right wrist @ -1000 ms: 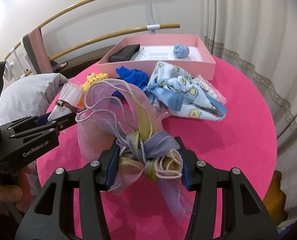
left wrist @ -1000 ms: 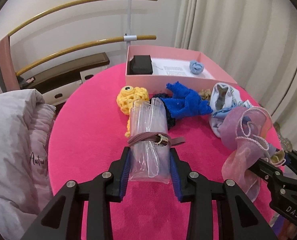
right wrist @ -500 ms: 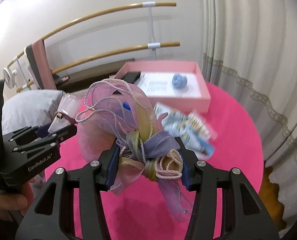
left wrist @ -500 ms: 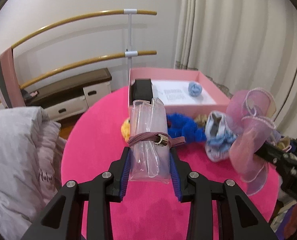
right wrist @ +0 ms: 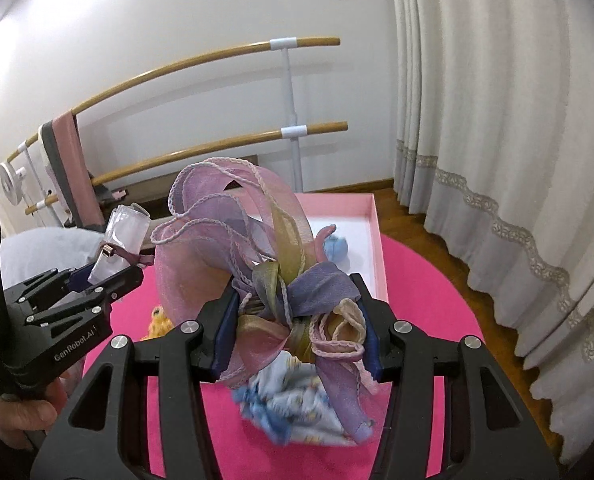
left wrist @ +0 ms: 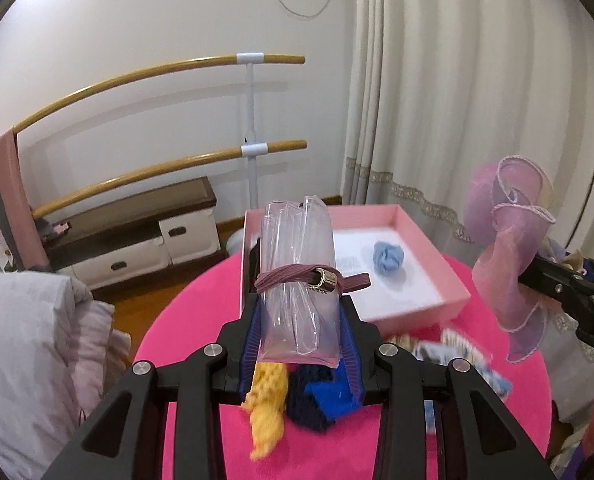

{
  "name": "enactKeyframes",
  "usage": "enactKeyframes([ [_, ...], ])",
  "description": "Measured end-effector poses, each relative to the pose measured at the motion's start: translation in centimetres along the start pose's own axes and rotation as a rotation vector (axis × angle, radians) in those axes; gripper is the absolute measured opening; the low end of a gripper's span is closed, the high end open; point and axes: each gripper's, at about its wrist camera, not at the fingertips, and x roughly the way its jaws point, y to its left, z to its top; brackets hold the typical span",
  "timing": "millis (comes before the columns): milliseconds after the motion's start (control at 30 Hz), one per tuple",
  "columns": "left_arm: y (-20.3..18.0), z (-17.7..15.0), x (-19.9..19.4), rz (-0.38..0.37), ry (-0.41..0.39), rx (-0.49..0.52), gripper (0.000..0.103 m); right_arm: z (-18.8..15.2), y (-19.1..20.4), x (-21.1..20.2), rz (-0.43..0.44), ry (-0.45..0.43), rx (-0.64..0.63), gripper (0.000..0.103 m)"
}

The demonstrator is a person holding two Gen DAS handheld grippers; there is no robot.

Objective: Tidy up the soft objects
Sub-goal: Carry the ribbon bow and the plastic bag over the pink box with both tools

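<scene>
I am mid-carry. My left gripper (left wrist: 301,344) is clamped, narrowly parted, on one rolled clear plastic pouch bound with a mauve strap (left wrist: 299,280); my right gripper (right wrist: 297,332) pinches one gauzy lilac organza ribbon bow (right wrist: 233,240). Both hang above the pink round table (left wrist: 201,308), near the shallow pink cardboard box (left wrist: 425,240), where one pale blue fabric ball (left wrist: 388,257) lies. Next, I judge, each load needs lowering into the box, then releasing.
</scene>
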Motion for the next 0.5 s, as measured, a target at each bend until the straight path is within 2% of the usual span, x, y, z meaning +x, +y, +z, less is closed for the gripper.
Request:
enactKeyframes([
  [300, -1.3, 4.0, 4.8, -0.003, -0.006, 0.025, 0.034, 3.9, -0.8, 3.7, 0.031, 0.000, 0.022, 0.048],
  [500, -1.5, 7.9, 9.5, 0.007, -0.011, 0.023, 0.034, 6.7, -2.1, 6.9, 0.059, 0.021, 0.062, 0.048],
])
